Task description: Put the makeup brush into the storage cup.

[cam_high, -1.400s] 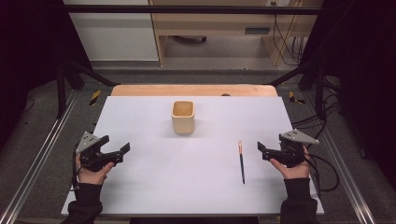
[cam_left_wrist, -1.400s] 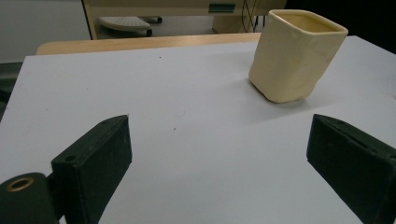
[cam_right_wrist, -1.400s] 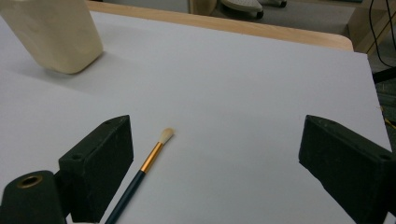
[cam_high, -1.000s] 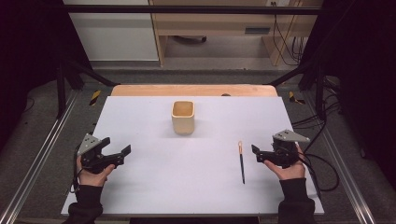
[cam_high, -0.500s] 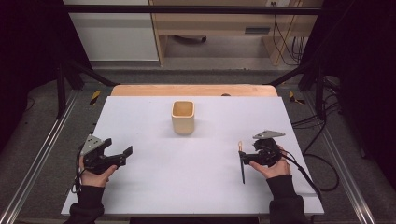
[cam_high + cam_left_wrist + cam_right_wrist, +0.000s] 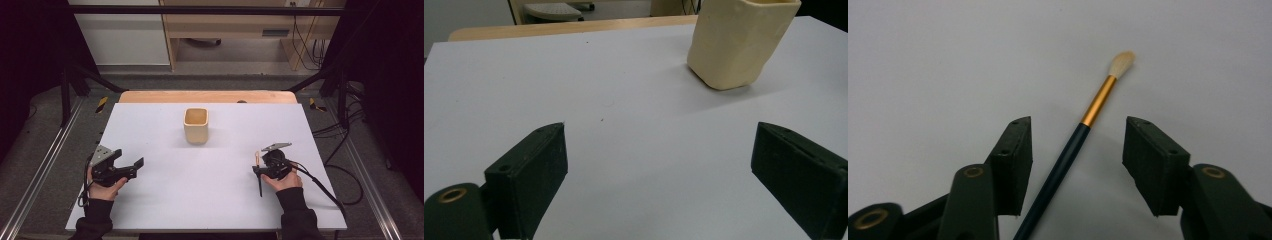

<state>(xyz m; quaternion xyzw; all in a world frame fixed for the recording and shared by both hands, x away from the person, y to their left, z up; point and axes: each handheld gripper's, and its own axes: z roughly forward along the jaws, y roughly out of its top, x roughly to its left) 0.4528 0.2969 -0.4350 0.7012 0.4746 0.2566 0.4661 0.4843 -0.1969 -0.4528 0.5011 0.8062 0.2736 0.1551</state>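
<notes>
Comparing this moment with the one just before, we see the right gripper [image 6: 260,170] has come in from the table's right edge and dropped down over the paintbrush [image 6: 259,176], which lies flat on the white table [image 6: 220,210] to the right of and nearer to us than the cream cup [image 6: 195,125]. Its jaws have just been closing, and in the right gripper view the brush's dark handle [image 6: 1058,175] runs up between them, closer to the left jaw, with clear gaps on both sides, so the pads are not yet pressing on it. The gold band and pale bristles poke out beyond the jaw tips. We judge the pickup is about to happen: a little more squeeze should pinch the handle, though the off-centre line may nudge the brush sideways first. The left gripper [image 6: 131,167] rests low on the table's left side, jaws spread wide and holding nothing, pointing toward the cup [image 6: 739,42]. The brush itself has not shifted.
</notes>
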